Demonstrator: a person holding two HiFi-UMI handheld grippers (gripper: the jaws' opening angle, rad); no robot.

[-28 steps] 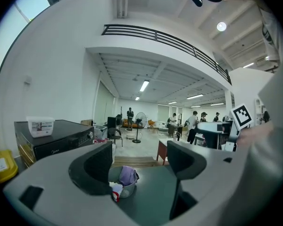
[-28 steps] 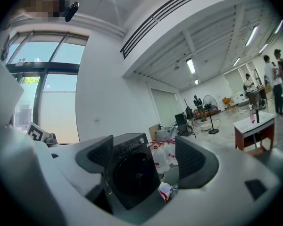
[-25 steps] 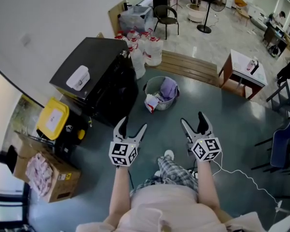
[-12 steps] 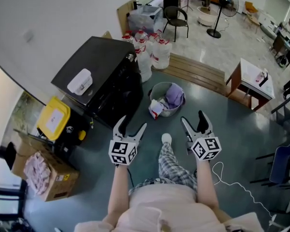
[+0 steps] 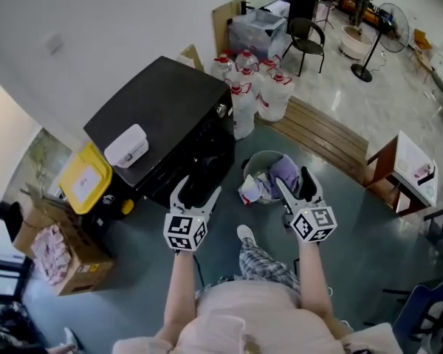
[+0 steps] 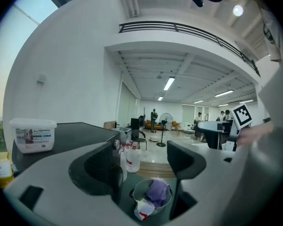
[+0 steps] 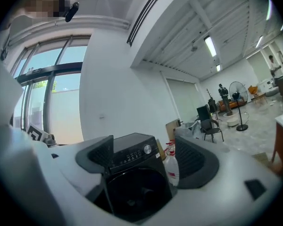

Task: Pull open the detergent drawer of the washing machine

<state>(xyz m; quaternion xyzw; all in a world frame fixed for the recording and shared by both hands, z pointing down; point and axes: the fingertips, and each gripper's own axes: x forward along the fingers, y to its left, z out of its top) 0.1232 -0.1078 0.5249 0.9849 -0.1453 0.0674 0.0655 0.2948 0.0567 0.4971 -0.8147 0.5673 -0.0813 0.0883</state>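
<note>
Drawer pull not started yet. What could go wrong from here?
1. The laundry basin sits beside the washing machine, close to the person's foot: trip hazard.
2. Left tongs and right tongs are open, empty. On the dark panel the drawer is hard to tell, so they might catch the knob instead.

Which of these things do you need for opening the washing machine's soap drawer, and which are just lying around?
For the job:
washing machine
left gripper, open and empty
right gripper, open and empty

Just lying about:
white tub on top of the machine
laundry basin
water bottles
yellow-lidded bin
cardboard box
</note>
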